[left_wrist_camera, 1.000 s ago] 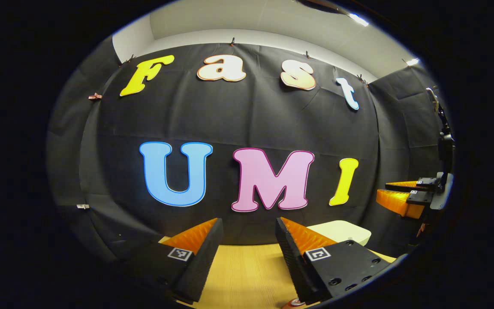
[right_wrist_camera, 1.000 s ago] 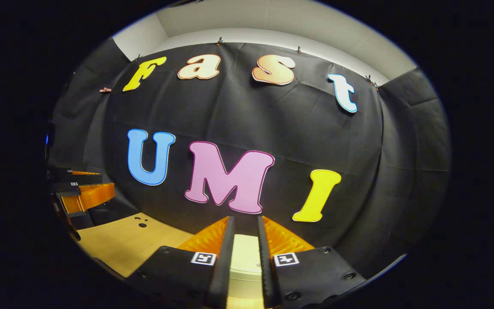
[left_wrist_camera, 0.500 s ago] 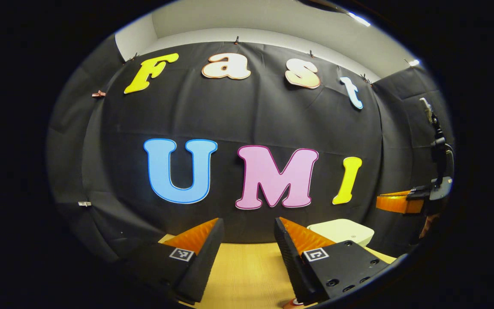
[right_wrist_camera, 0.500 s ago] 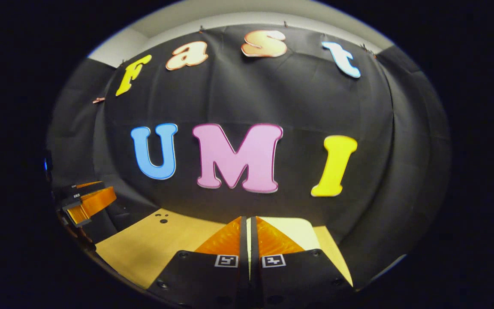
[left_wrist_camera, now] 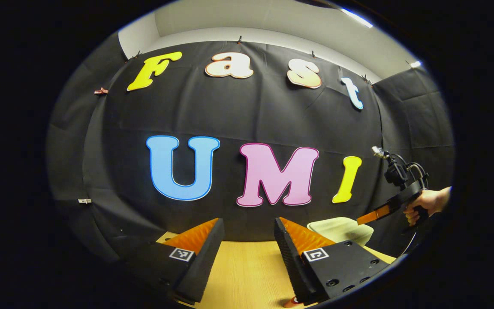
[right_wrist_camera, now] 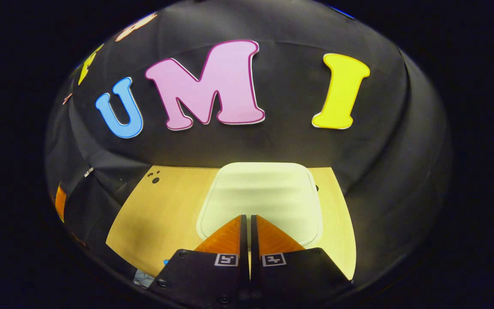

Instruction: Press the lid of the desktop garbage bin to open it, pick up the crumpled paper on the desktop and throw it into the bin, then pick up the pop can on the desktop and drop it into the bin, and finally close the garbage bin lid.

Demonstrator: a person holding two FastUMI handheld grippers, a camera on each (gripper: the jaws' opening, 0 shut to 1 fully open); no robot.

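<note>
The desktop bin point(right_wrist_camera: 260, 189) is a cream box with a flat, closed lid, standing on the wooden table point(right_wrist_camera: 161, 214) near the back cloth. My right gripper point(right_wrist_camera: 247, 218) is shut with nothing between its fingers. It tilts down, its tips over the near edge of the lid; contact cannot be told. In the left gripper view the same bin point(left_wrist_camera: 337, 229) sits at the right, with the right gripper point(left_wrist_camera: 360, 221) slanting down onto it, held by a hand point(left_wrist_camera: 429, 201). My left gripper point(left_wrist_camera: 248, 221) hangs open and empty above the table. A sliver of the pop can point(left_wrist_camera: 292, 303) shows below it.
The black cloth wall stands close behind the bin. Two small dark holes point(right_wrist_camera: 155, 178) mark the table left of the bin. A pale crumpled scrap point(right_wrist_camera: 144, 279) peeks in at the lower left edge of the right gripper view.
The right gripper's fingers went from a narrow gap to shut, and it tipped forward and down over the bin lid. The left gripper has hardly moved.
</note>
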